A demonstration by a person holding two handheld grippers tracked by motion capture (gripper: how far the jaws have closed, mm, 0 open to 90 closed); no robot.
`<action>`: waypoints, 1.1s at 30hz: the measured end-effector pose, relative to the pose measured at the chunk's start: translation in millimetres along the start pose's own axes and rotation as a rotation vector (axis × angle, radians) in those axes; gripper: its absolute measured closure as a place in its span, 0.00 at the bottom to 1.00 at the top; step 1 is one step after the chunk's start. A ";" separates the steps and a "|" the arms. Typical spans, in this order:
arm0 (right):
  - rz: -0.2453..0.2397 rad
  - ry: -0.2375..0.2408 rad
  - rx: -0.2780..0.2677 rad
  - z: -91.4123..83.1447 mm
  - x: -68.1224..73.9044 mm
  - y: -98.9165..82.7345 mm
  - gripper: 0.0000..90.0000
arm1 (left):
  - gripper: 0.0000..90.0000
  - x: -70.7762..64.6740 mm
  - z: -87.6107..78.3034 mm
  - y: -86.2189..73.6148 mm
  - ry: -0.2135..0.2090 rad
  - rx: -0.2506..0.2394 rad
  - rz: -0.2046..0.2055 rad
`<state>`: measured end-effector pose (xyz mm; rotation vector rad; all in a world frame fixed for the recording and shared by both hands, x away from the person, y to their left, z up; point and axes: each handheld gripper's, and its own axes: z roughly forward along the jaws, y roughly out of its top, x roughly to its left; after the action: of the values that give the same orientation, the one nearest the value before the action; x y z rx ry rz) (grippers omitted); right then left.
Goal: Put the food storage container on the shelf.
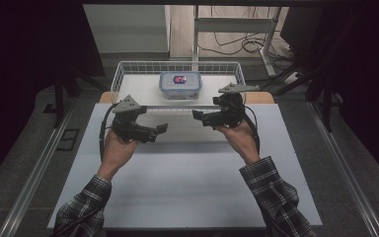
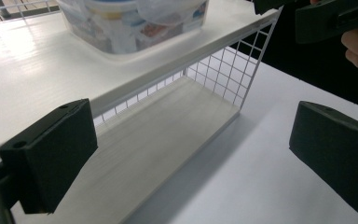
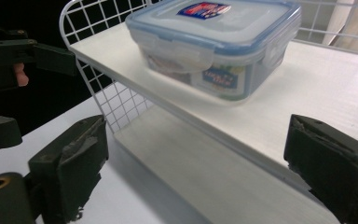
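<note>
Both tools wide open and empty — left tool (image 1: 162, 128), right tool (image 1: 198, 115) just in front of the lidded container (image 1: 180, 85) — a lopsided grab could skid it along the wire shelf (image 1: 128, 79).

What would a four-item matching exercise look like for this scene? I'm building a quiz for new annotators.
Things:
1. food container
2. wire shelf rack
3. left gripper
4. sleeve

Descriptions:
A. plaid
B. open, holding nothing
C. clear with a blue-rimmed lid
D. white, stands at the table's far edge

Pairs: 1-C, 2-D, 3-B, 4-A
</note>
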<state>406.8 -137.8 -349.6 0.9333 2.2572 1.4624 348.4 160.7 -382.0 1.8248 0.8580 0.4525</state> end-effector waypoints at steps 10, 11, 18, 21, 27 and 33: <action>-0.034 0.009 0.025 1.3 5.6 -14.2 0.01 | 0.01 -3.4 1.5 -21.3 -0.019 -0.002 0.006; -0.037 0.010 0.028 1.0 6.8 -16.6 0.01 | 0.01 -5.0 2.0 -24.7 -0.029 -0.007 -0.001; -0.050 0.021 0.036 -0.9 10.4 -27.2 0.02 | 0.03 -14.7 1.4 -30.8 -0.039 -0.006 0.033; -0.055 0.021 0.042 -1.2 12.1 -31.4 0.02 | 0.03 -20.0 0.9 -34.0 -0.046 -0.004 0.045; -0.082 0.014 0.045 -4.6 20.2 -46.0 0.00 | 0.03 -28.1 0.2 -46.4 -0.065 0.003 0.045; -0.096 0.008 0.049 -8.3 28.3 -56.4 0.00 | 0.02 -33.6 -2.2 -61.0 -0.065 0.009 0.047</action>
<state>360.8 -140.4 -393.5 0.8220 2.3193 1.3777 303.1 151.0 -434.0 1.8607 0.7749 0.4172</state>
